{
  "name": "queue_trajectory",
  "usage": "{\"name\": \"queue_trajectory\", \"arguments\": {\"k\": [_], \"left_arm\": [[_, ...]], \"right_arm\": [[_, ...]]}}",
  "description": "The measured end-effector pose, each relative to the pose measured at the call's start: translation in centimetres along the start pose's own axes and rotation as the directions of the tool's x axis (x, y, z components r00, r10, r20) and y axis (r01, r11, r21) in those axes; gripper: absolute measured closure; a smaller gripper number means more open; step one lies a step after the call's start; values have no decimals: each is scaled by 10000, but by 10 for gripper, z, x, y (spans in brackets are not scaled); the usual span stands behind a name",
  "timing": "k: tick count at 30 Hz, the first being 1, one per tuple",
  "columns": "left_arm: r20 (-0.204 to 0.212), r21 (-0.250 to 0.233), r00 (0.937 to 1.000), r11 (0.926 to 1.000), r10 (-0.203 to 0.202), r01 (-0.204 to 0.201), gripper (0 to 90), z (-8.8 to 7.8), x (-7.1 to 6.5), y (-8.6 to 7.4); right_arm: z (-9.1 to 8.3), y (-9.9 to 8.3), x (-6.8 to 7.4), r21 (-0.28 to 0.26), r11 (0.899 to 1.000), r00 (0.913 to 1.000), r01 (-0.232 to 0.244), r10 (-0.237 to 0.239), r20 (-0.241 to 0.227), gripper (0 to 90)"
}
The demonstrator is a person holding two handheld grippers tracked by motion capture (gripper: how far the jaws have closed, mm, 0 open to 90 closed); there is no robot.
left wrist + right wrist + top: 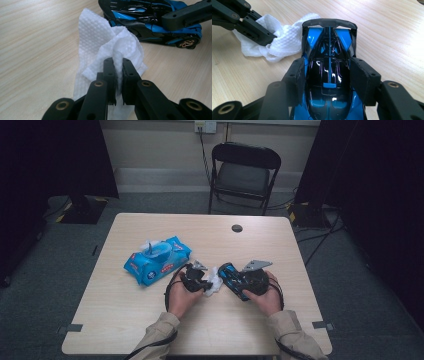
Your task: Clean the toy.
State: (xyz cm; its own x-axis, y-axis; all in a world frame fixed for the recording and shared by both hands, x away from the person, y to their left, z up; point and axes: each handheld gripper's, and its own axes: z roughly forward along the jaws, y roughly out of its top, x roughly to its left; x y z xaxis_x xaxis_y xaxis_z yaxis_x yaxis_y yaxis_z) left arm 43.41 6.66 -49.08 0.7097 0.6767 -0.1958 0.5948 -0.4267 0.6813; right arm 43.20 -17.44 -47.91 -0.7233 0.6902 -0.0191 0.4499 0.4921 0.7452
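Wipe pack [157, 260] is sitting on the table [110, 315] at left, flap up, well apart from the work. Left gripper [206, 285] is pinching a white wipe [105, 47], jaws pressed nearly together on a bunched fold, loose end trailing on the table. Wipe is lying just beside the car [329, 75], at its rear corner by the spoiler; in the right gripper view the wipe looks to be touching the car's rear flank, but contact is hard to confirm. Right gripper [231, 276] is straddling the car across its width, one jaw on each side of the cabin, pads looking pressed to the body: judging it a hold. Car is sitting near table centre, a little toward the person, long axis running along the right gripper's jaws, rear end pointing away from that hand and toward the left gripper. Key relation: the car is lying to the right of the wipe, rear nearest, so the left hand is the nearer one for wiping. Likely next: sweeping the wipe rightward along the body while the right gripper is steadying it.
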Motion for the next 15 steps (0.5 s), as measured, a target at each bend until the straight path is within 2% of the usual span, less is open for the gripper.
{"name": "queue_trajectory", "arguments": {"k": [5, 11, 15], "left_arm": [[384, 13, 9991, 9998, 202, -202, 839, 10, -11, 5], [584, 199, 9968, 9983, 538, -551, 842, 19, -24, 12], [756, 258, 9952, 9976, 618, -639, 843, 21, -30, 14]], "right_arm": [[1, 0, 1, -61, 10000, 10000, -48, 48, 33, 472], [0, 0, 0, -4, 10000, 10000, -96, 96, -9, 473], [1, 0, 0, -51, 9999, 9999, -132, 132, -32, 475]]}}
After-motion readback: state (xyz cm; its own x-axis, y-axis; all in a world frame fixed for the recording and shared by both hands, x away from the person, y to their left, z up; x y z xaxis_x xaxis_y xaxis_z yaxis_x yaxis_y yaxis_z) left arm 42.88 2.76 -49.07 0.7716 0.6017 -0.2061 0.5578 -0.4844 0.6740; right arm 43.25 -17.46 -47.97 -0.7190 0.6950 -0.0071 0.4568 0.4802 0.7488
